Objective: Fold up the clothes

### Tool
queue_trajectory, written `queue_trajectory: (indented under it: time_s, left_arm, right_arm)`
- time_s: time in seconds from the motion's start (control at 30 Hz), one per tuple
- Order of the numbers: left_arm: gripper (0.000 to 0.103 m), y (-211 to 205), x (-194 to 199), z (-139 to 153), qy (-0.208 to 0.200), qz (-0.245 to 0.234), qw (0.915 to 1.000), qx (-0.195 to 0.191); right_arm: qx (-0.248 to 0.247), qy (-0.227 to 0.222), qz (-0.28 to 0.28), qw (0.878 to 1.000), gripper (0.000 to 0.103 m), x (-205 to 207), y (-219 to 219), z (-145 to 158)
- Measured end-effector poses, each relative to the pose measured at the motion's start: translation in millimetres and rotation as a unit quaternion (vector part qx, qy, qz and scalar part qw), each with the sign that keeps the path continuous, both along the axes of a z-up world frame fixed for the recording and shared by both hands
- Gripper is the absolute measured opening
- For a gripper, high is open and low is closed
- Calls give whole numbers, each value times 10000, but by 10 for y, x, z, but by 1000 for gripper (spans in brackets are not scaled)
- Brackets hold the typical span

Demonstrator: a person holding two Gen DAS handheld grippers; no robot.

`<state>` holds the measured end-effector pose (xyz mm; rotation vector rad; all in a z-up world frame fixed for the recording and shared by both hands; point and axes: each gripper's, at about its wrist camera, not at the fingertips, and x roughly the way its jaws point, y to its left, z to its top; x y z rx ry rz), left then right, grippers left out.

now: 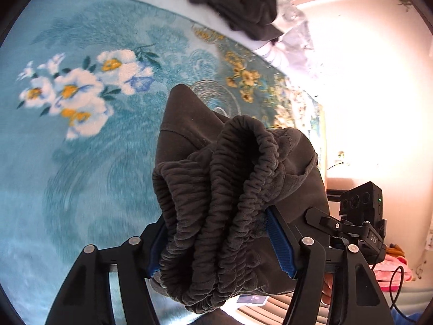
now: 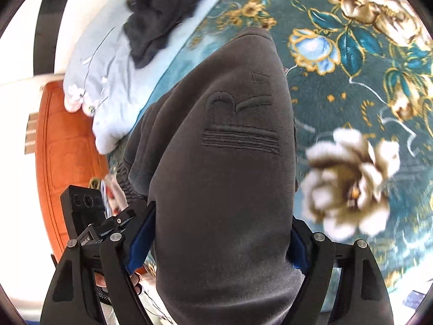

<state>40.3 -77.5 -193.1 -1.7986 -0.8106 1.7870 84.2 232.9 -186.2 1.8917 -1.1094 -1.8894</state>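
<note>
Both grippers are clamped on the dark grey pants [image 2: 227,162], held up over the floral blanket [image 1: 81,149]. Left gripper [image 1: 222,246] pinches the bunched elastic waistband [image 1: 224,203]; right gripper [image 2: 216,241] grips what's probably a leg panel, hard to say.

You're working over a bed spread with a teal floral blanket [image 1: 89,140]. At about one o'clock in the left wrist view, a crumpled dark garment [image 1: 238,2] lies on a pale sheet [image 1: 286,51] at the blanket's far edge.
</note>
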Motion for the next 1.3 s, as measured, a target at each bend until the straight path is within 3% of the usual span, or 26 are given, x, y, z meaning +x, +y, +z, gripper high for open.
queue_trajectory:
  time_s: [0.27, 0.43, 0.57, 0.73, 0.9, 1.03, 1.3]
  left_arm:
    - [70, -399, 537, 500, 437, -136, 9980, 438]
    - [70, -643, 733, 826, 596, -236, 9970, 427]
    - [70, -911, 886, 1147, 886, 79, 9954, 350]
    - [70, -1241, 1187, 1530, 1282, 758, 9887, 149]
    - [70, -1434, 1691, 1864, 1655, 1489, 9748, -163]
    - [70, -1586, 2049, 2014, 1741, 1910, 9652, -397]
    - [70, -1900, 2354, 2125, 1850, 2373, 9522, -535]
  right_arm:
    - [571, 538, 239, 9966, 84, 601, -406, 801]
    - [707, 893, 567, 9919, 84, 776, -694, 1119]
    - [612, 1222, 914, 9864, 84, 775, -929, 1374]
    - [481, 1894, 1677, 9663, 85, 728, -1250, 1702]
    - [123, 2331, 2383, 9427, 85, 734, -1486, 1924]
    - [-187, 2487, 3033, 9197, 85, 821, -1717, 1998]
    - [-417, 2522, 3659, 8949, 85, 855, -2147, 2055]
